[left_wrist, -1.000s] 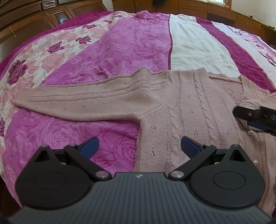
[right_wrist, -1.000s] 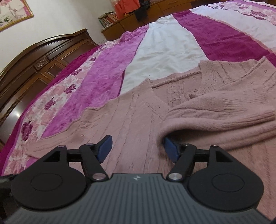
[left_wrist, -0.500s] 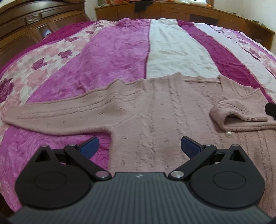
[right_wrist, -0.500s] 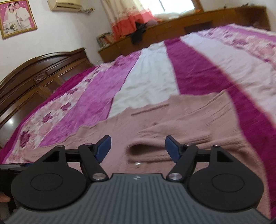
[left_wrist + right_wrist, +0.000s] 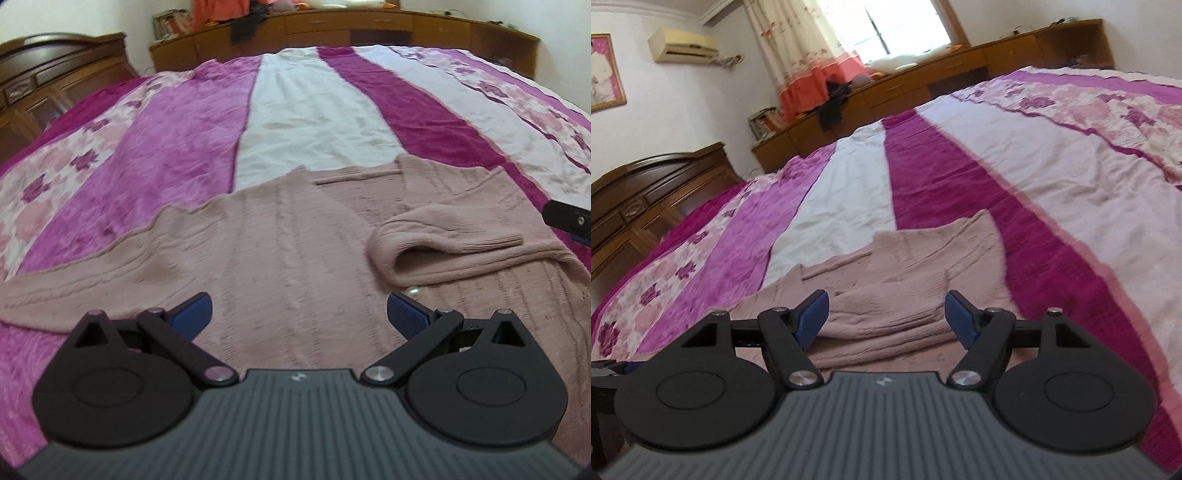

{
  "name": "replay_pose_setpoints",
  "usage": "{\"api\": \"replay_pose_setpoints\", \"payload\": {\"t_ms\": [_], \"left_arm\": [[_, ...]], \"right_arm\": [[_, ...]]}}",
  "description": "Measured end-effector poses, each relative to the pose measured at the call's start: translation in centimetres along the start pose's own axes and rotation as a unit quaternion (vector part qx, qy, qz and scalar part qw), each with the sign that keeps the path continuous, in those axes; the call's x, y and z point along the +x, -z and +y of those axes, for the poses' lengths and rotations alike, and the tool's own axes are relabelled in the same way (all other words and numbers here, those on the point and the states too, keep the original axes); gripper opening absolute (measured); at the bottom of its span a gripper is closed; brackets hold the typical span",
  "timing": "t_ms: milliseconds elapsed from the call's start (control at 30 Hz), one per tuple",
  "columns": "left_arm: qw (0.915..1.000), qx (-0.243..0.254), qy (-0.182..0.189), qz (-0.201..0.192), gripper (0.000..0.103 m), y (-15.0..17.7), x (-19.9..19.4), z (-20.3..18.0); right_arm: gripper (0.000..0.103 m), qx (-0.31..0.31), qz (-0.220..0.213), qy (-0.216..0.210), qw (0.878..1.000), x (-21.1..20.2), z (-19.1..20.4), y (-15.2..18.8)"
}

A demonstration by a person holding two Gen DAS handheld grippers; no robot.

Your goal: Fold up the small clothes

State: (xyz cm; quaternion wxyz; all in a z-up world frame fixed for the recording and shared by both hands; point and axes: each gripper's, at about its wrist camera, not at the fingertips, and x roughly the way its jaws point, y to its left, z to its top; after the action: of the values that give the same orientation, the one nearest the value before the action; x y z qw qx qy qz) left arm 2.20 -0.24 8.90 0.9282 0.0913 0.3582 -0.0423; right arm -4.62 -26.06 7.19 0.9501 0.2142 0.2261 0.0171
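Note:
A dusty-pink cable-knit cardigan (image 5: 288,243) lies flat on the bed, and the right wrist view shows the cardigan (image 5: 916,266) from low over its right side. Its right sleeve (image 5: 443,243) is folded in across the chest; the left sleeve (image 5: 74,291) stretches out to the left. My left gripper (image 5: 299,314) hovers open above the garment's lower middle, holding nothing. My right gripper (image 5: 886,317) is open too, just above the folded sleeve (image 5: 886,314), with nothing between its fingers. Its black tip (image 5: 569,218) shows at the right edge of the left wrist view.
The bed wears a quilt (image 5: 303,110) striped in magenta, white and floral bands. A dark wooden headboard (image 5: 646,199) stands at the left. A low wooden cabinet (image 5: 923,77) runs along the far wall under a curtained window, with dark clothing (image 5: 833,105) draped on it.
The right sleeve has been laid across the chest and let go. Both grippers have lifted and tilted up, so more of the room shows. Both stayed open.

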Motion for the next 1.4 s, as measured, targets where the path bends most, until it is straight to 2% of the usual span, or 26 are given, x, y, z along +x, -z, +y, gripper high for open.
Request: {"api": "replay_pose_setpoints", "payload": {"t_ms": [300, 533, 633, 700, 767, 1033, 1200, 1400], "left_arm": [[0.9977, 0.056, 0.036, -0.017, 0.103, -1.2, 1.5, -5.1], [0.9914, 0.108, 0.056, -0.047, 0.102, -1.9, 2.6, -8.6], [0.9865, 0.138, 0.069, -0.055, 0.090, -2.2, 3.3, -10.2], [0.9845, 0.148, 0.078, -0.051, 0.087, -2.4, 4.0, -11.0], [0.9830, 0.152, 0.092, -0.043, 0.077, -2.7, 4.7, -11.8], [0.9749, 0.172, 0.135, -0.043, 0.077, -3.3, 5.9, -14.1], [0.9701, 0.192, 0.144, -0.039, 0.077, -2.8, 6.6, -15.2], [0.9707, 0.192, 0.140, -0.033, 0.078, -2.9, 7.7, -15.8]], "right_arm": [[0.076, 0.017, -0.014, 0.039, 0.999, -0.3, -2.6, -0.3], [0.076, 0.036, -0.009, 0.060, 0.997, 0.2, -4.3, -0.1], [0.076, 0.043, -0.009, 0.063, 0.997, 0.3, -4.8, 0.0], [0.076, 0.046, -0.009, 0.066, 0.997, 0.4, -5.1, 0.2], [0.076, 0.050, -0.008, 0.068, 0.996, 0.5, -5.3, 0.2], [0.076, 0.067, -0.004, 0.075, 0.995, 1.0, -6.6, 0.5], [0.076, 0.078, -0.001, 0.076, 0.994, 1.3, -7.2, 0.8], [0.076, 0.081, 0.002, 0.075, 0.994, 1.5, -7.5, 1.0]]}}
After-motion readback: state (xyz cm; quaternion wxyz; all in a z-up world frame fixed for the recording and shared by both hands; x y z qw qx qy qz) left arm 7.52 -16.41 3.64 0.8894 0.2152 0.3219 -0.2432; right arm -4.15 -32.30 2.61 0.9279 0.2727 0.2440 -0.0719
